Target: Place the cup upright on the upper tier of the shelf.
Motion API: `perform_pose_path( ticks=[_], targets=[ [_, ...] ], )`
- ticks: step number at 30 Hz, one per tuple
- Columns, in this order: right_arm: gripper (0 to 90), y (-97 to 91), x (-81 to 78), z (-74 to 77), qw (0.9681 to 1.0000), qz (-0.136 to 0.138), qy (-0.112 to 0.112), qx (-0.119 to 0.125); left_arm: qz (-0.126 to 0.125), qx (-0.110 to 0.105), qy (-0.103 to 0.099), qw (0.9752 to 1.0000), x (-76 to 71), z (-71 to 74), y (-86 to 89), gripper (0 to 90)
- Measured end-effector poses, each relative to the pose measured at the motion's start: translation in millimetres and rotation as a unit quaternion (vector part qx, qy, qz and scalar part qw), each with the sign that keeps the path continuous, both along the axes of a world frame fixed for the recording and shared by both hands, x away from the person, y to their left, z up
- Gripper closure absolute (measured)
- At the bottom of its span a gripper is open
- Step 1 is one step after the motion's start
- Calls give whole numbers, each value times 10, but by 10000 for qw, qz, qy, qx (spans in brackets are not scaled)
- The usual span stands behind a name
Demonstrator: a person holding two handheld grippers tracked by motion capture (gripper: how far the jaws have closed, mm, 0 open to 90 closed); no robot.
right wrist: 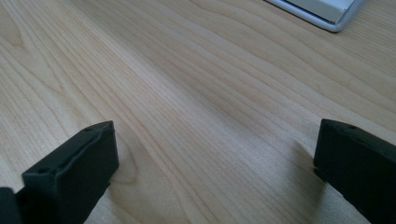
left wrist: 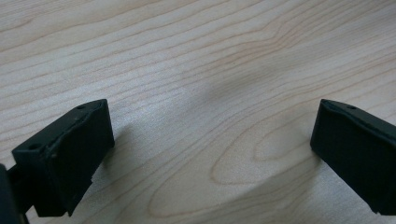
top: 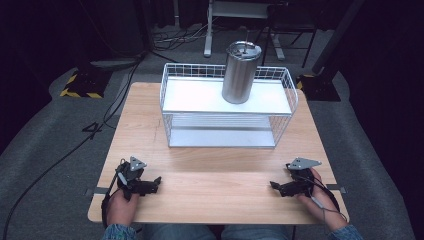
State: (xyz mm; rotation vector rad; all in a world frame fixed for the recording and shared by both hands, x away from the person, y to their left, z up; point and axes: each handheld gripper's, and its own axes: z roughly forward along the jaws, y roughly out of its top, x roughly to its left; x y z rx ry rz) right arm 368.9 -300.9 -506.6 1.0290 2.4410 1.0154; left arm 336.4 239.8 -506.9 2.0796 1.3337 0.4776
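Steel tumbler is seen upright, lidded, on the upper white shelf of the wire rack, right of centre, at the tabletop's far side.

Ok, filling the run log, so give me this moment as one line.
left gripper: open, empty, on table | right gripper: open, empty, on table | steel tumbler: upright on wire rack top shelf, untouched

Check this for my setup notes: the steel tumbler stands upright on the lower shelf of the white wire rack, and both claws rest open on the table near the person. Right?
Not quite. The high view shows the steel tumbler standing upright on the top shelf of the white wire rack, not the lower one. The rest holds: the left claw and right claw rest open on the table near the person.
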Motion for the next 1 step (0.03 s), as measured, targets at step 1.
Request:
perform_pose_path(
  ticks=[1],
  targets=[
    [2, 0, 0, 0, 10000, 1, -1, 4, -2, 1, 1, 10000, 0, 0, 0, 0]
  ],
)
